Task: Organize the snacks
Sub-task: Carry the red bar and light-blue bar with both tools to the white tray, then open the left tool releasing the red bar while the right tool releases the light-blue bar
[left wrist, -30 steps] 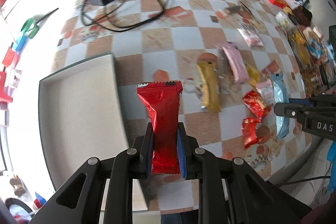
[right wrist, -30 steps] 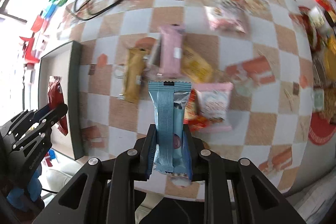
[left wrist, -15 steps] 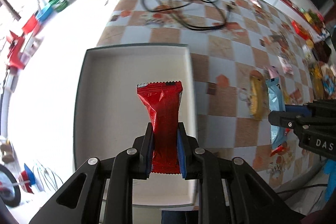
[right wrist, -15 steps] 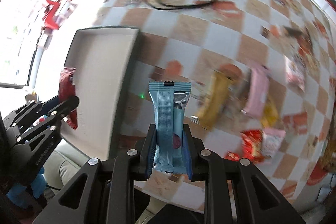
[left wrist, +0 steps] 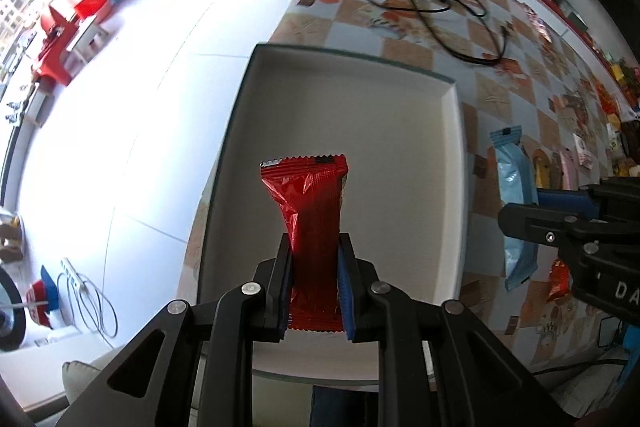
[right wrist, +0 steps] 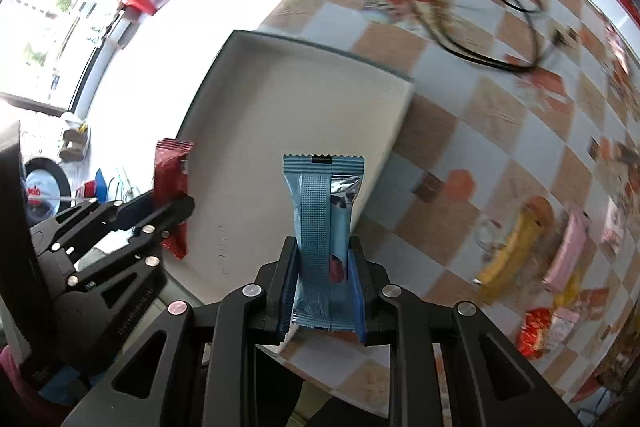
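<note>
Above the empty white tray (left wrist: 456, 147) at the worktop's edge, the left hand-held gripper (left wrist: 314, 287) clamped a red snack packet (left wrist: 310, 211), the right hand-held gripper (right wrist: 322, 291) a blue snack packet (right wrist: 320, 227); released near the rim, the blue packet risked landing outside.

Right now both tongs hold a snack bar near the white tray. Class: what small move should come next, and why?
Probably lower the left tongs and release the red bar: it already hangs over the bare white tray, while the blue bar sits at the tray's edge.
</note>
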### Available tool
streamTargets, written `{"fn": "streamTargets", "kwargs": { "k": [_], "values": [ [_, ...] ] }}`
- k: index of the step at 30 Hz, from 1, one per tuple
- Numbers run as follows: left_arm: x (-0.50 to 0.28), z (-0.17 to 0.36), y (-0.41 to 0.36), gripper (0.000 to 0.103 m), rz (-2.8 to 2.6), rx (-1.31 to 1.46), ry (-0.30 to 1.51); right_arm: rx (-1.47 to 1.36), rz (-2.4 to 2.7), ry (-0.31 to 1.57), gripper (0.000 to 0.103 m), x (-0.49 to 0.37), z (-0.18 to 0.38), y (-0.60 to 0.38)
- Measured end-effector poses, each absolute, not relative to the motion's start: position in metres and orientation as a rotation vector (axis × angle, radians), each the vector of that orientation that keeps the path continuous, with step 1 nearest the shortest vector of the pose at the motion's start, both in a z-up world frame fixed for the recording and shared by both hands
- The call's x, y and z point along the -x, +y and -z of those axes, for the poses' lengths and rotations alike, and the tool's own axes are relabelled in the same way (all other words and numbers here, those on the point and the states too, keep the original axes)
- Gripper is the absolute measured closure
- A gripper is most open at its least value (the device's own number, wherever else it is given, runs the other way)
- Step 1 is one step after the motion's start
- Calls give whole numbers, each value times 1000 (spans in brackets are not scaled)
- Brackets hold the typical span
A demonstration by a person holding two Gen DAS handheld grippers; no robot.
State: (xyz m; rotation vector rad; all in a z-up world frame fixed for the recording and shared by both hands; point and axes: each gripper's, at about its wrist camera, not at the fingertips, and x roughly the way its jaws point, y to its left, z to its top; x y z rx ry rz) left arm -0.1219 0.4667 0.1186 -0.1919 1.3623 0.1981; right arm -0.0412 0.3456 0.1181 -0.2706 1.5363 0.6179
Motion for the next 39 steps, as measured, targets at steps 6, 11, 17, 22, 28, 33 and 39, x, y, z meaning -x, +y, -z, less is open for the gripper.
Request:
{"fn": "streamTargets", "kwargs": {
  "k": [6, 11, 17, 22, 28, 33, 39],
  "values": [
    [136, -99, 474, 81, -210, 196, 1419, 305, -666, 1574, 78, 55, -103, 375],
    [145, -86, 477, 81, -205, 203, 1462, 345, -688, 1629, 78, 70, -82, 388],
    [148, -75, 479, 81, -197, 217, 1497, 362, -684, 1674, 78, 74, -67, 394],
    [147, -75, 474, 74, -190, 189, 1495, 356, -675, 1698, 78, 73, -60, 398],
    [149, -77, 476, 36, -239, 169, 1494, 335, -642, 1737, 74, 64, -52, 389],
    [150, -79, 481, 29, -273, 190, 1496, 306, -561, 1718, 21, 53, -52, 368],
    [142, -86, 457, 26, -213, 119, 1481, 244, -492, 1715, 15, 44, -53, 341]
  ]
}}
